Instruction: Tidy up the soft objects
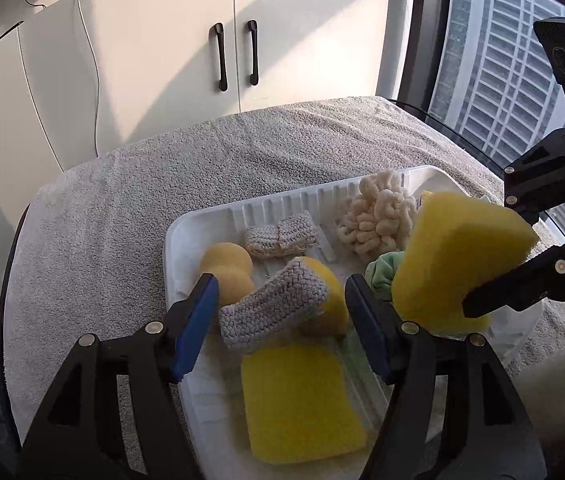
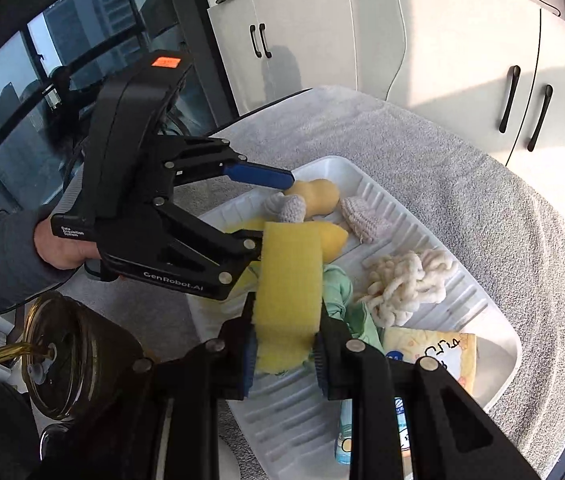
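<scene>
Jaws on the left gripper (image 1: 278, 322) stand part-way apart with nothing pinched; a grey knitted scrubber (image 1: 274, 308) with a yellow sponge backing lies between the 2 blue pads, which stand clear of it on both sides. My reading is that this piece sits loose in the white tray (image 1: 186, 240), since it leans on the flat yellow sponge (image 1: 302, 400) at the tray's near end with no pad pressing it. Left of the scrubber, against the tray's left wall, sits a round tan sponge (image 1: 226, 268). Toward the tray's far wall lies a small knitted pad (image 1: 280, 236), and right of that a cream looped puff (image 1: 378, 216). A green cloth (image 1: 382, 276) is bunched by the tray's right side.

Over the tray's right half, the right gripper (image 2: 284, 354) has its jaws closed narrow on a thick yellow sponge (image 2: 288, 288), squeezing its lower end so the block stands up above the pads. It hangs above the green cloth, not resting on anything, which suggests it is being carried in to join the others. Gathering everything in 1 tray looks like the aim. A printed packet (image 2: 434, 354) lies at the tray's near right corner in the right wrist view. The tray rests on a grey towel (image 1: 122, 208) covering the bench.
</scene>
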Demonstrator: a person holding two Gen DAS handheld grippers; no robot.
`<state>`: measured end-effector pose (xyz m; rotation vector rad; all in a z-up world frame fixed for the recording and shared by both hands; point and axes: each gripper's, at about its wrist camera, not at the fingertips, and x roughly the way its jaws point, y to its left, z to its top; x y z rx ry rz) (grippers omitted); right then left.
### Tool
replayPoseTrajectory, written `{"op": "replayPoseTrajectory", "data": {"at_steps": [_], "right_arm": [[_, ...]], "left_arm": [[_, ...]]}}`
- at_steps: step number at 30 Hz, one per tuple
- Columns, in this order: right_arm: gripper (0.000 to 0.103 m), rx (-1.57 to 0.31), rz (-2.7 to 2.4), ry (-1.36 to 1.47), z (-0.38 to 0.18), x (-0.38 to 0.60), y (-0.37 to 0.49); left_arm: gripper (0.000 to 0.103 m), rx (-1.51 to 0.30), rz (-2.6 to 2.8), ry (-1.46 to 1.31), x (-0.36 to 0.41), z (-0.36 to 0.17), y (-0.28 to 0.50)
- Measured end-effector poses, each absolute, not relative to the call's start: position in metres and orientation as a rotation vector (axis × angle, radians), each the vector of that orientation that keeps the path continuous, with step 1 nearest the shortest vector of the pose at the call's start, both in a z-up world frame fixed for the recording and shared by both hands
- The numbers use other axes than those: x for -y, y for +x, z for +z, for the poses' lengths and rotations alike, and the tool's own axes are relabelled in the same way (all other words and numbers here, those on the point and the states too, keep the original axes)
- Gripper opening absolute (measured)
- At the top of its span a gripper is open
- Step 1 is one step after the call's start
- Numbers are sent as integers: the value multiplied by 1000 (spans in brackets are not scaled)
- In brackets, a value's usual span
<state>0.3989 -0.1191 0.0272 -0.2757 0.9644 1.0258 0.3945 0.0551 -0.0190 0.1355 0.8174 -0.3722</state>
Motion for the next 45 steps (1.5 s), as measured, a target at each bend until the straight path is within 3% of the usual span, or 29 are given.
{"op": "replayPoseTrajectory", "data": {"at_steps": [11, 19, 25, 28, 40, 43, 45], "right_arm": [[26, -940, 900, -19, 36, 144, 444], [29, -987, 856, -208, 20, 117, 441], [35, -993, 835, -240, 13, 115, 438], [48, -993, 825, -251, 12, 117, 433], [55, -1001, 810, -250, 23, 133, 420], [56, -988, 794, -237, 32, 144, 415], [63, -974, 776, -225, 40, 153, 412]], "left_arm": [[64, -814, -371, 134, -57, -22, 392], [71, -809, -369, 131, -53, -21, 393], [80, -800, -373, 152, -50, -19, 390], [81, -797, -373, 144, -51, -17, 390], [81, -771, -362, 150, -54, -7, 381], [92, -761, -348, 127, -60, -2, 379], [101, -748, -336, 115, -65, 4, 375]]}}
